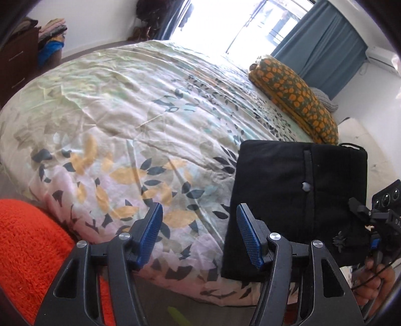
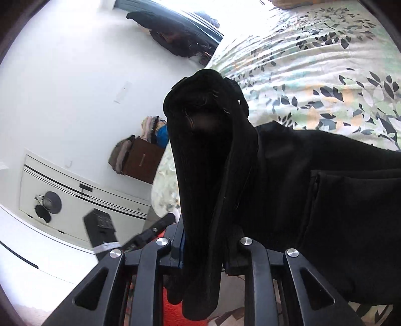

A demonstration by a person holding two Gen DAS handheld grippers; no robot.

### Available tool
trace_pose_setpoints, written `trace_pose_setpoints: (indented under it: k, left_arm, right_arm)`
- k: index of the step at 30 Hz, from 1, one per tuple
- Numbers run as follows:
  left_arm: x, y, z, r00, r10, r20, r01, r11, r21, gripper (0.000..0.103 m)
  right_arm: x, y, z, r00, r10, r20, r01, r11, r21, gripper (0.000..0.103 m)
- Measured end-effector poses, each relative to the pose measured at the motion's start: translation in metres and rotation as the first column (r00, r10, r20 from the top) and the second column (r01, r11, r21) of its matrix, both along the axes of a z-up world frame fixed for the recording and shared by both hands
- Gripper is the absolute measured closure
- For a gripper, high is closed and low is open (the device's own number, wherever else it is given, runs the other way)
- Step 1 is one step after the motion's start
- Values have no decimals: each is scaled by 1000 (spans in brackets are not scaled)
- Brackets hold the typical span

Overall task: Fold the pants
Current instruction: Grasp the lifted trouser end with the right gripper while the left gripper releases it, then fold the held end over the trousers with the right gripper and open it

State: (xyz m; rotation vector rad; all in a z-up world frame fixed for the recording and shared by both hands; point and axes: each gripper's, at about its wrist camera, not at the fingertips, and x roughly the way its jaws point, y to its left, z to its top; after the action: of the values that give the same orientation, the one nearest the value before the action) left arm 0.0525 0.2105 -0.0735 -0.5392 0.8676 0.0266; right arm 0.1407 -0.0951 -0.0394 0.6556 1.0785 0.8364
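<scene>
- Left tool [image 1: 199, 234]: the blue-padded fingers [image 1: 150, 233] stand well apart with nothing between them. The tool hovers over the near edge of the bed [image 1: 112, 100], just beside the pants.
- Right tool [image 2: 203, 253]: clamped together on a thick bunch of the pants [image 2: 313, 180]. Black cloth fills the gap and covers the fingertips, so the pads are largely hidden.
- Pants, left wrist view [image 1: 295, 200]: a compact black rectangle lying at the near right part of the bed, with a button [image 1: 305, 186] and placket facing up. Judgement: the main folds appear complete.
- Pants, right wrist view: one end rises from the flat portion in a doubled layer. Judgement: a final fold or a carry is in hand; the work remaining is to lay this end flat and let go.
- Hidden: the near right corner of the pants is covered by the right tool and the hand [image 1: 376, 280]. The number of layers cannot be determined.
- Orange cloth [image 1: 32, 250]: cut off at the near left edge; identity unclear.
- Patterned blanket [image 1: 295, 97]: folded, well apart at the far side.
- Window [image 1: 225, 22]: overexposed; nothing legible.
</scene>
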Motion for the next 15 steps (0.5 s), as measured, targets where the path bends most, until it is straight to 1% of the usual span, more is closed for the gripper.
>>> trace_pose_setpoints:
  k: [3, 4, 6, 8, 11, 14, 15]
  left_arm:
    - [1, -6, 4, 1000, -20, 17, 20, 1000, 11, 39]
    - [2, -9, 4, 999, -30, 13, 30, 999, 12, 39]
    - [5, -17, 1, 999, -52, -1, 52, 999, 14, 39]
    - [8, -26, -2, 997, -74, -12, 74, 997, 19, 39]
    - [12, -39, -4, 994, -109, -20, 110, 993, 44, 39]
    - [16, -51, -6, 990, -140, -29, 142, 987, 71, 39]
    - [17, -55, -7, 989, -147, -34, 150, 986, 77, 39]
  right_arm:
    - [4, -54, 11, 999, -47, -20, 48, 998, 52, 81]
    - [5, -74, 11, 997, -69, -26, 71, 996, 47, 81]
    - [5, -109, 2, 995, -96, -40, 97, 995, 6, 81]
    - [-1, -146, -16, 986, -149, -77, 146, 988, -50, 81]
    - [-14, -198, -55, 957, -239, -165, 223, 969, -108, 81]
    - [-25, -218, -92, 930, -291, -227, 273, 956, -105, 81]
    - [-27, -222, -96, 926, -299, -233, 284, 954, -96, 81]
